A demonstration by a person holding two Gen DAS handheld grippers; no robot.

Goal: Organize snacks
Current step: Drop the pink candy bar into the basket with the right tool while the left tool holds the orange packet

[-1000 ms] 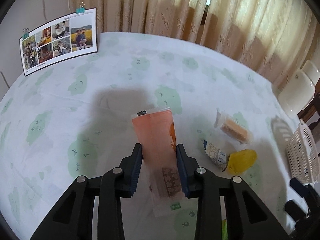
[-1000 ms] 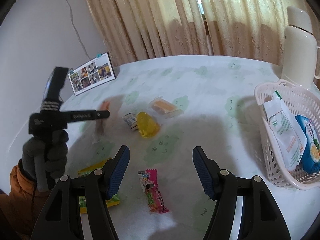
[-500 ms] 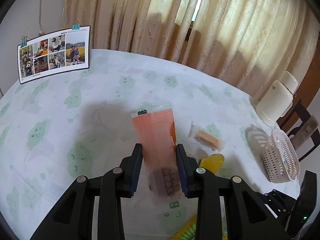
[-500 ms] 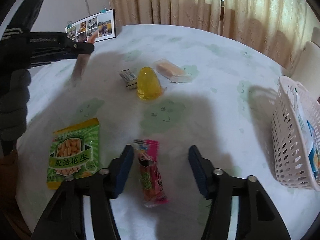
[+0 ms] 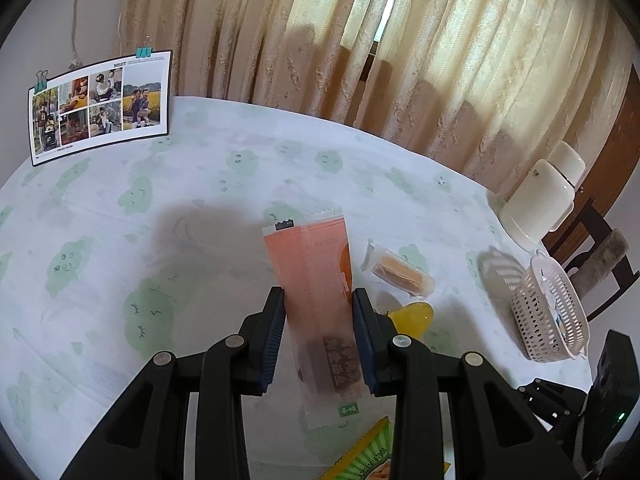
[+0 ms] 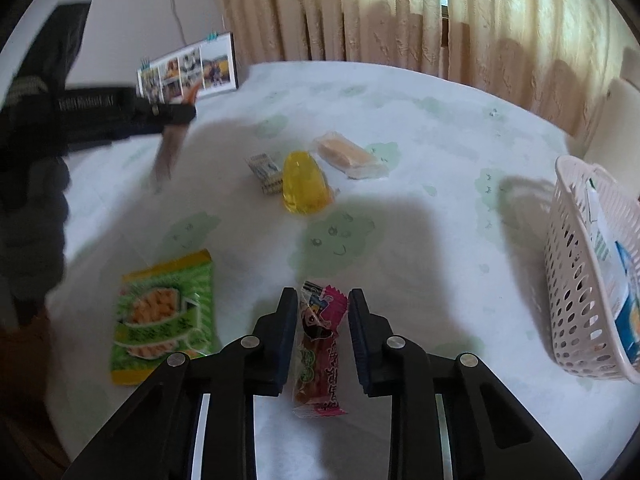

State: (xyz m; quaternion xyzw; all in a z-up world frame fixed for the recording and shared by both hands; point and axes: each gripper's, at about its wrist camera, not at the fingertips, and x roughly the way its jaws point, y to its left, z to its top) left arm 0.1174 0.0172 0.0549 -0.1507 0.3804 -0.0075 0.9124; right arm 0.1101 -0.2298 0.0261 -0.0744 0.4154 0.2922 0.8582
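Both fingers (image 6: 286,332) flank pink candy packet (image 6: 320,344), not touching.

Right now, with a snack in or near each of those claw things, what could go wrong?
The left gripper pinches the orange packet by its edges, high above the table; that thin wrapper might slip out. The right gripper straddles the pink candy bar without clearly touching it, so closing could squash it or push it aside. The white basket already holds cartons, so dropped snacks may bounce out.
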